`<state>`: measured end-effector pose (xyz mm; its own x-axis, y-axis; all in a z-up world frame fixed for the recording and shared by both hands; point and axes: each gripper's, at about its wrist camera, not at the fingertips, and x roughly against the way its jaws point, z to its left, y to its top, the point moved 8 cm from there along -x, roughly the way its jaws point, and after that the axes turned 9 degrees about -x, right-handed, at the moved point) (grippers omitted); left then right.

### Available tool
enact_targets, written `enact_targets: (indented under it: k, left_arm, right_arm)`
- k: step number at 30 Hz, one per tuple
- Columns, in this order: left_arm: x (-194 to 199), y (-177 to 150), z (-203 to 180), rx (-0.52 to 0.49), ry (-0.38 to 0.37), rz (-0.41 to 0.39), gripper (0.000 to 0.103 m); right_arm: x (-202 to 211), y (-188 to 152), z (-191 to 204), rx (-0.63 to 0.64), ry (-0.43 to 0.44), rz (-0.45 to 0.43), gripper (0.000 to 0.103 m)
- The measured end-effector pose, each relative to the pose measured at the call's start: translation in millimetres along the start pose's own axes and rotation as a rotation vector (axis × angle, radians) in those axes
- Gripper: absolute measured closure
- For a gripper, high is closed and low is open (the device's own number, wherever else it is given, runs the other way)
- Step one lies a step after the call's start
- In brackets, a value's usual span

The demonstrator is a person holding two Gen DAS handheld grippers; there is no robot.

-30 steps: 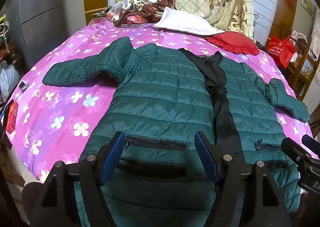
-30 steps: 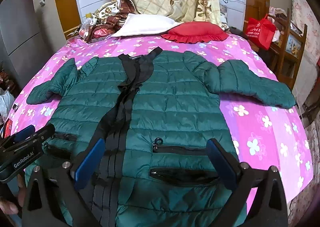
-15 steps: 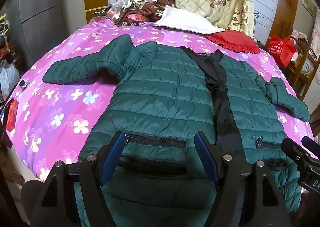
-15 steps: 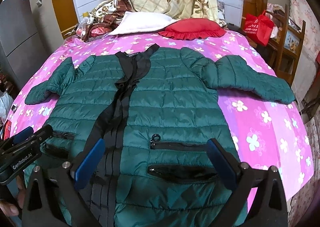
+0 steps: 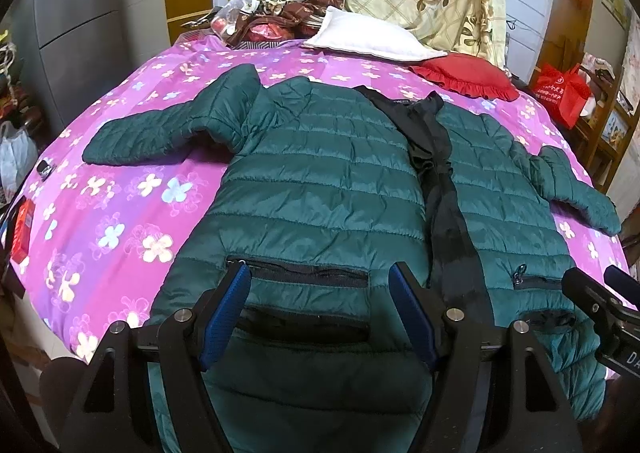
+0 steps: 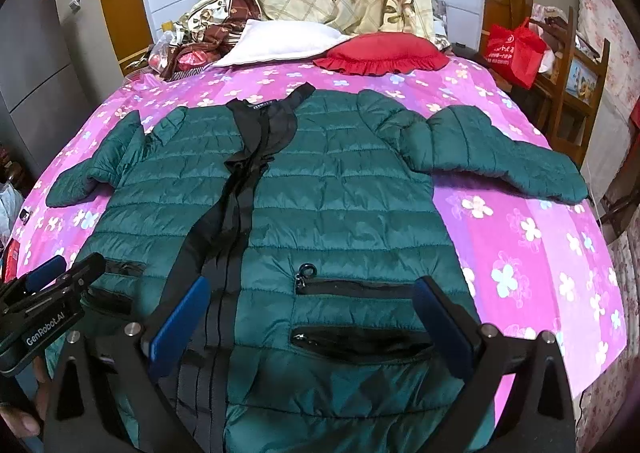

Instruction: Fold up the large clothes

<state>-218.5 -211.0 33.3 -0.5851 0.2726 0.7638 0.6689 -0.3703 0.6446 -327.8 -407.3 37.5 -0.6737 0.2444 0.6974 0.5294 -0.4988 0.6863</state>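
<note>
Hovering over the hem, we hold left gripper [image 5: 320, 293] and right gripper [image 6: 312, 313] wide open, empty; the green jacket [image 5: 320, 189] stretches lengthwise away, collar farthest.

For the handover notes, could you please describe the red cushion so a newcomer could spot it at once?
Start at the bed with the pink flowered sheet, where a green quilted puffer jacket lies spread. Beyond the jacket's collar, at the head, sits the red ruffle-edged cushion, beside a plain white pillow; only it has a frilled rim.
</note>
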Motion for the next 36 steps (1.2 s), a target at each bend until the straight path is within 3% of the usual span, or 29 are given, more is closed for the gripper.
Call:
enact_targets:
  k: [14,36]
  left_arm:
    - [-1.7,-1.2,-4.2,-0.020,0.007,0.003,0.051]
    - [-3.0,0.2,-7.4,-0.027,0.003,0.004,0.051]
  right_arm:
    - [-2.6,-3.6,-2.2,-0.005,-0.008,0.068,0.000]
    - [-6.6,-4.9,-3.5,-0.003,-0.016,0.102,0.000]
